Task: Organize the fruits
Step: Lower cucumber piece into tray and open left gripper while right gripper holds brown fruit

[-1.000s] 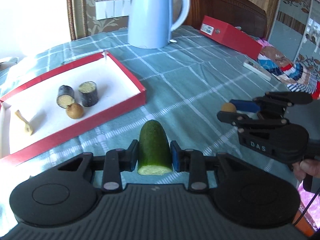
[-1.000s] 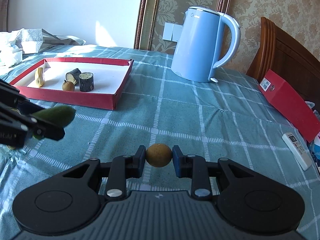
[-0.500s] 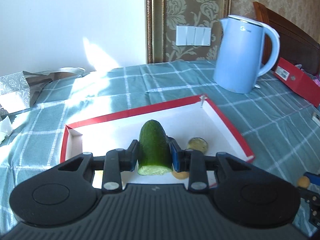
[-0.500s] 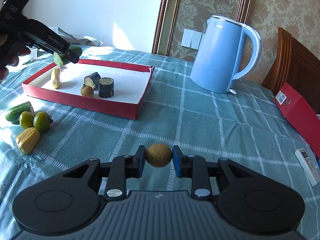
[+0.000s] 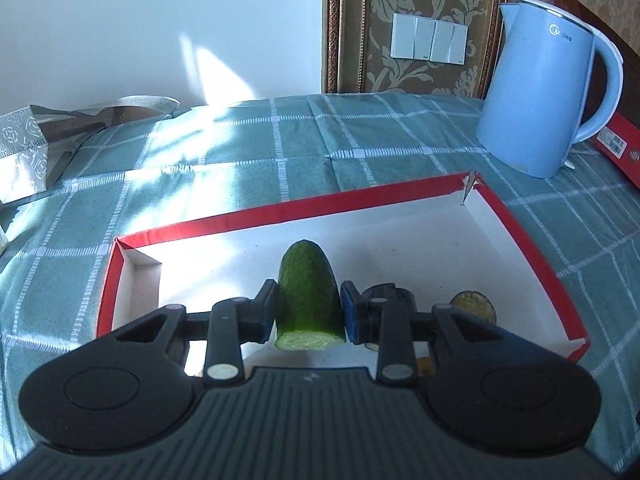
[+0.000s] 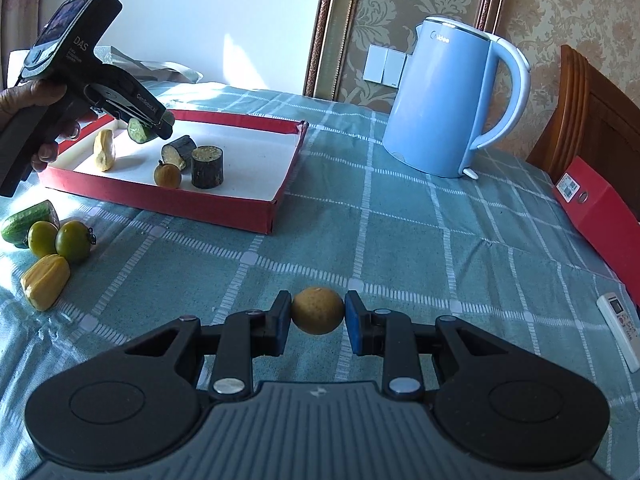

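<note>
Both clamped — left gripper [image 5: 309,314] cucumber piece [image 5: 309,294], right gripper [image 6: 318,316] round fruit [image 6: 317,310].

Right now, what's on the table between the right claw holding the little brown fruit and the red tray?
Nothing but bare checked tablecloth lies between the right claw with its brown fruit and the red tray, seen in the right wrist view.

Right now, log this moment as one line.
left gripper: holding cucumber piece above red tray | right gripper: holding round yellow fruit over tablecloth
</note>
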`<state>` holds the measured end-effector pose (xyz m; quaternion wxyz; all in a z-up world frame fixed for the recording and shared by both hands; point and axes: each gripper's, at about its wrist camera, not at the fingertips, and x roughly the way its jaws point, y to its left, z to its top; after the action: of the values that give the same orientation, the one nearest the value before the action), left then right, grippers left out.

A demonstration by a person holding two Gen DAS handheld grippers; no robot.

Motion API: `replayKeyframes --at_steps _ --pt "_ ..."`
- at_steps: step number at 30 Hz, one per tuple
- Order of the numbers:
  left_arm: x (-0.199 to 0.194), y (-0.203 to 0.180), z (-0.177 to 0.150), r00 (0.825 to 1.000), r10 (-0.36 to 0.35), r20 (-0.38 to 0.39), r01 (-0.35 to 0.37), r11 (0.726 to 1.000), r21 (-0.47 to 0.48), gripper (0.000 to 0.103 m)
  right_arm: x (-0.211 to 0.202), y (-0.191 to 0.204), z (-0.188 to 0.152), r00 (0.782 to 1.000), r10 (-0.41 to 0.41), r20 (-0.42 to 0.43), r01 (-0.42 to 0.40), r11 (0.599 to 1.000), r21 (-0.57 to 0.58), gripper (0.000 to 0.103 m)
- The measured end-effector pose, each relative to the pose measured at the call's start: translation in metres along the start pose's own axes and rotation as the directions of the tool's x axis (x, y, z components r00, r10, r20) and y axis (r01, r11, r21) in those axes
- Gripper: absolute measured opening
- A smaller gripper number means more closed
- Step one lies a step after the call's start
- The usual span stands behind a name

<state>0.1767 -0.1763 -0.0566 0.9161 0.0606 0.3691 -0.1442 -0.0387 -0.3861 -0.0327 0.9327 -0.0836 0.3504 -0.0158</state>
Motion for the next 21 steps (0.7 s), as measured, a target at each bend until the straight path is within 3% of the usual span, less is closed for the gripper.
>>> replayKeyframes --at_steps 14,21 --pt "0.017 0.009 -0.004 0.999 0.009 -0.034 -0.01 1.0 -0.02 0.031 0.013 0.003 0.005 1.0 0.013 -0.011 -0.013 1.0 -0.018 0.028" --pt "0.005 0.016 -0.005 1.0 0.026 -0.014 -0.027 0.999 -0.023 0.056 0.015 0.006 0.014 1.0 0.023 0.003 -0.023 0.999 -0.036 0.028"
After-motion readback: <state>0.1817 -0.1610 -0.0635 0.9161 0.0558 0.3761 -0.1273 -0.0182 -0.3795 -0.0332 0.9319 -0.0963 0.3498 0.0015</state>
